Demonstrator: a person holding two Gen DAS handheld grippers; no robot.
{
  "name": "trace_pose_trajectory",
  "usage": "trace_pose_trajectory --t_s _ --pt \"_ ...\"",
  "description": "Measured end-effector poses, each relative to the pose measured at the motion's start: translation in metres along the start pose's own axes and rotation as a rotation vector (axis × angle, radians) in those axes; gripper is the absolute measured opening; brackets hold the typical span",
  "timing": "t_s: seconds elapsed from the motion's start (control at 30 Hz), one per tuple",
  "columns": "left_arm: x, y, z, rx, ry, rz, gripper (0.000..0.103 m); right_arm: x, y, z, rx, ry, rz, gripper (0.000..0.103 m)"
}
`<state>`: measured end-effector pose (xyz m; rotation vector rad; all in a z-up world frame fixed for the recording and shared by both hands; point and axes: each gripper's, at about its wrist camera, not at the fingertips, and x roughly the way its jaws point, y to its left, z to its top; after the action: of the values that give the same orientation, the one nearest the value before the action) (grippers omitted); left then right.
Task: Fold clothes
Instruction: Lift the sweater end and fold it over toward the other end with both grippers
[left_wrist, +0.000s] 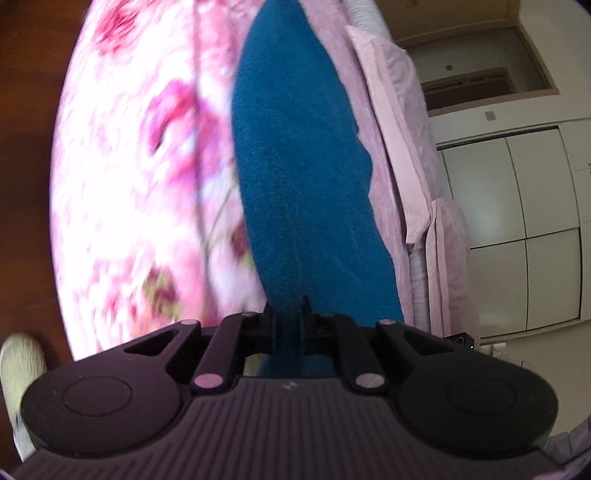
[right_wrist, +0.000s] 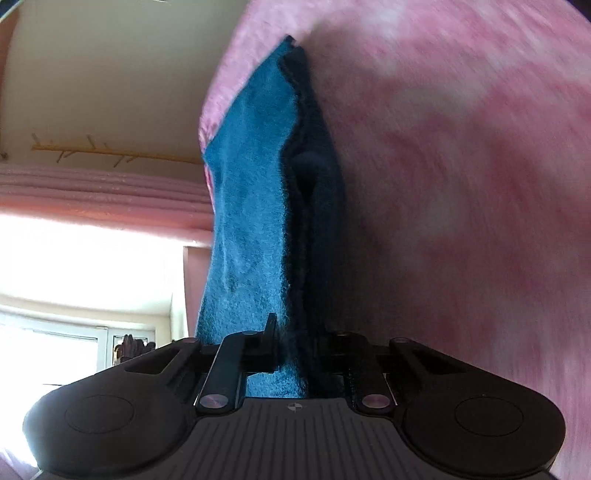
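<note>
Pink floral bedding (left_wrist: 140, 192) is spreading beneath everything, pale wardrobe doors (left_wrist: 517, 206) standing at the far right. Both grippers — left gripper (left_wrist: 290, 321) and right gripper (right_wrist: 295, 336) — are pinching the teal fleece garment (left_wrist: 295, 166), which is stretching away over the bed. Keeping both corners level and taut should be giving a straight fold — the fuzzy, thick cloth is already lying doubled.

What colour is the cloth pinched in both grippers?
Teal blue cloth; the left wrist view shows it best.
</note>
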<state>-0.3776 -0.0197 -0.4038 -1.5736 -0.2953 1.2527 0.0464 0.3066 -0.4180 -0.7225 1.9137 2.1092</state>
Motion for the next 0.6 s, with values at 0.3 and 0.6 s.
trace_pose_trajectory --t_s 0.3,0.6 --pt "-0.032 -0.016 0.003 -0.173 -0.008 -0.003 0.007 -0.019 0.028 -0.003 0.168 0.082 -0.045 0.015" --pt "-0.012 -0.03 0.125 -0.35 -0.052 -0.091 0.008 0.011 0.096 0.125 0.308 0.062 -0.045 0.016"
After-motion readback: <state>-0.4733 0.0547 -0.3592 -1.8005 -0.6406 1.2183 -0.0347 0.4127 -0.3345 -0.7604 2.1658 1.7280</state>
